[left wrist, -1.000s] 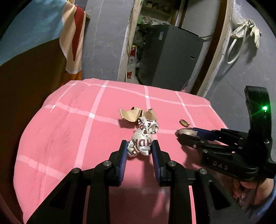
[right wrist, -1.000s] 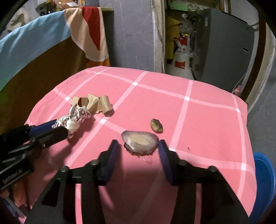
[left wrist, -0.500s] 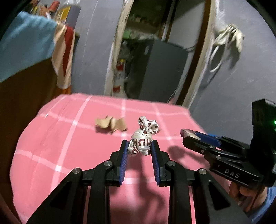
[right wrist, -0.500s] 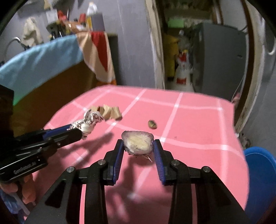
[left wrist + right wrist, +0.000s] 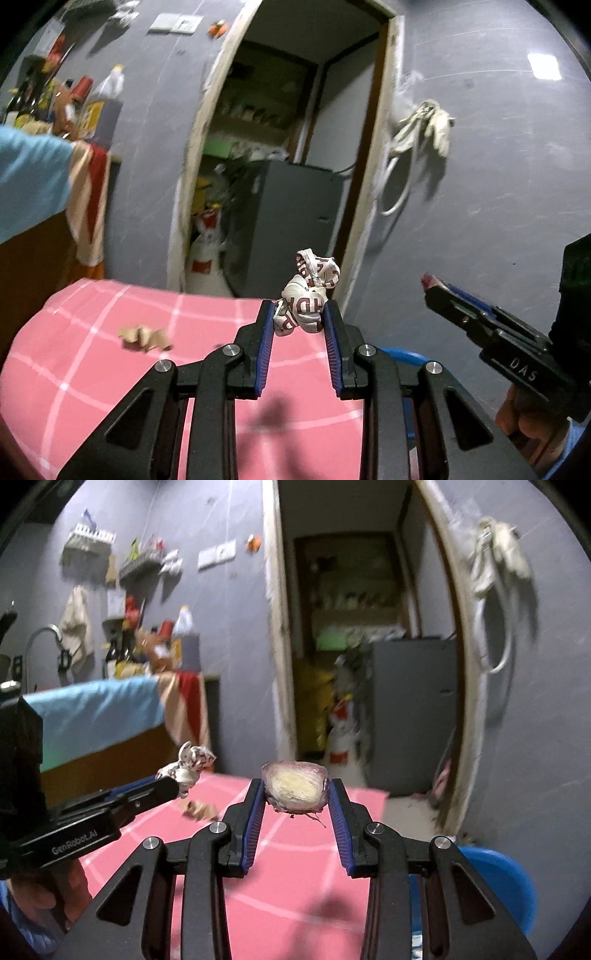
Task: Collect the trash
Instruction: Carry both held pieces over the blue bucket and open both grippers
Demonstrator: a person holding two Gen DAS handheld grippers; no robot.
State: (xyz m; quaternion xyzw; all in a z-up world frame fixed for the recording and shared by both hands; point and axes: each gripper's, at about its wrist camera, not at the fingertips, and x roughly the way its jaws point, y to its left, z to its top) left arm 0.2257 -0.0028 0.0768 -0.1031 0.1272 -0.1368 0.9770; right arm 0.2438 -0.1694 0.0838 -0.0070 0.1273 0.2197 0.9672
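Trash check — where do both pieces sit now?

— Off the table. The left gripper (image 5: 298,317) is clamped on the crumpled printed wrapper (image 5: 308,295), and the right gripper (image 5: 295,794) is clamped on the onion piece (image 5: 295,785), pads pressing its two sides. A second ago both lay on the pink checked cloth (image 5: 92,369); now they hang in the air above its far edge, with the doorway (image 5: 354,627) behind them.

— So both lifts worked?

— I'd judge so. Neither piece sagged or slipped as the hands rose and tipped up toward level.

— What's still on the cloth?

— The crumpled brown paper (image 5: 144,338) hasn't moved. A small brown scrap lay near the onion earlier; I can't find it now, but the frames are blurred and the grippers cover that patch, so it may simply be hidden.

— And the drop-off?

— A blue bin (image 5: 495,882) shows low on the right, beside the table. That's probably where both go, the right hand being nearer. After that, another trip for the paper.
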